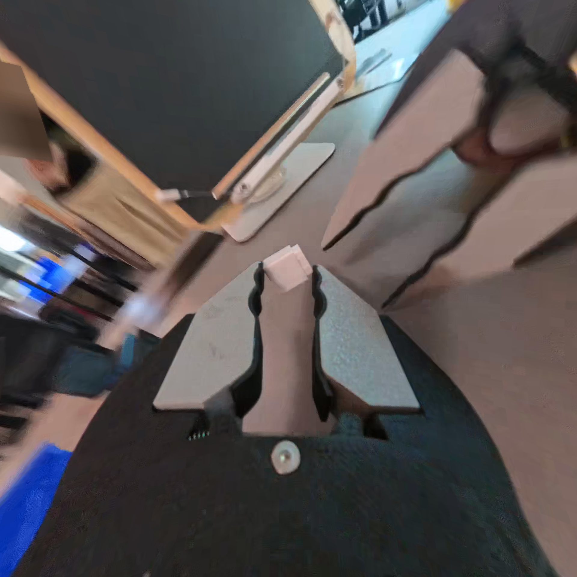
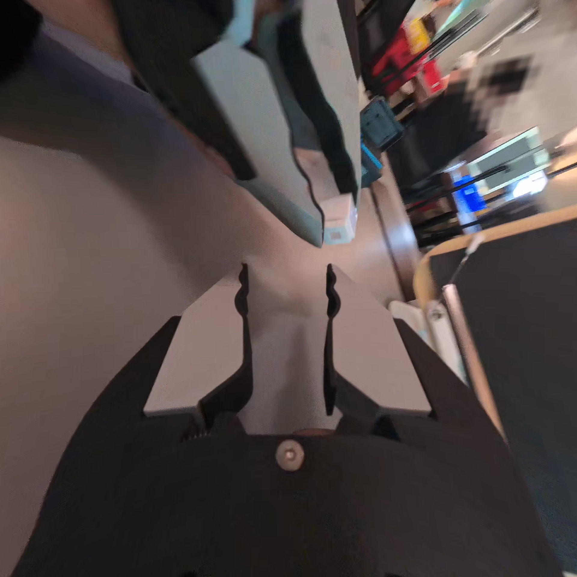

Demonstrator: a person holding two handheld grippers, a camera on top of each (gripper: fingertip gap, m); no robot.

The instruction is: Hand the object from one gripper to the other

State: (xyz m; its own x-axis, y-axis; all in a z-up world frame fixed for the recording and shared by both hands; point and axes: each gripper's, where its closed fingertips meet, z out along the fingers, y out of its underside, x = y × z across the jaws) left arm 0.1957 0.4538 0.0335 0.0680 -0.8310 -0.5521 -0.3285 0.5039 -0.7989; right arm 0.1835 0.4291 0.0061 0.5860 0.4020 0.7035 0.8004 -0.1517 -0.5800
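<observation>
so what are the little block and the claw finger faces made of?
Block: likely hard plastic, matte off-white, with crisp moulded edges and a stepped end. Left claw finger faces: speckled matte grey, possibly metal or coated plastic; the black wavy inner strips look rubbery.

Ahead of the right claw point(image 2: 285, 271) the tabletop point(image 2: 109, 249) lies bare; the left claw point(image 2: 337, 231) blocks beyond, a dark board point(image 2: 515, 312) flanks right.

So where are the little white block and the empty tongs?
Small white plastic block point(image 1: 287, 271): left wrist view, its front face.
Empty right tongs point(image 2: 285, 271): right wrist view, gap between tips.
</observation>
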